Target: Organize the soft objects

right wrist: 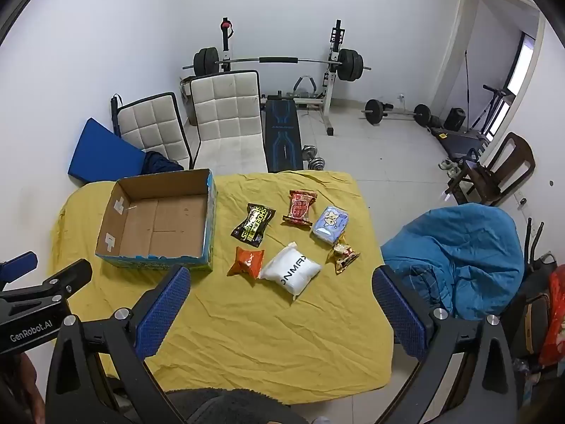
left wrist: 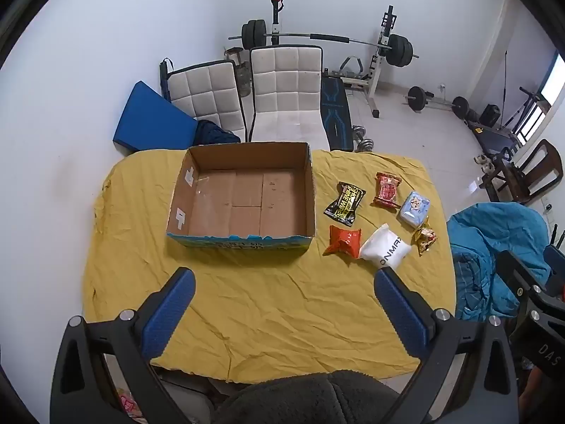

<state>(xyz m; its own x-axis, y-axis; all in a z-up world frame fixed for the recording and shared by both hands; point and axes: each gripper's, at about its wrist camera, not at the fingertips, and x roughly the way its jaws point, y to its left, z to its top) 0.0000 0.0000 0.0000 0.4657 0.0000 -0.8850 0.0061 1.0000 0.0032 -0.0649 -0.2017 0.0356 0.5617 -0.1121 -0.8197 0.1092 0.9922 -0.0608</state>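
Note:
An open, empty cardboard box (left wrist: 243, 198) (right wrist: 159, 222) sits on the yellow-covered table (left wrist: 282, 304) (right wrist: 268, 335). To its right lie several soft packets: a black-yellow one (left wrist: 344, 199) (right wrist: 253, 224), a red one (left wrist: 387, 189) (right wrist: 300, 207), a light blue one (left wrist: 415, 208) (right wrist: 331, 225), an orange one (left wrist: 343, 240) (right wrist: 247, 260), a white pouch (left wrist: 385, 246) (right wrist: 291, 270) and a small gold one (left wrist: 425, 238) (right wrist: 342, 257). My left gripper (left wrist: 284, 282) is open and empty, above the table's near side. My right gripper (right wrist: 282, 282) is open and empty, near the white pouch.
Two white padded chairs (left wrist: 286, 92) (right wrist: 226, 113) stand behind the table, a blue mat (left wrist: 152, 120) leans at the left. A weight bench with barbell (right wrist: 282, 63) is at the back. A blue cloth heap (right wrist: 455, 254) lies right of the table.

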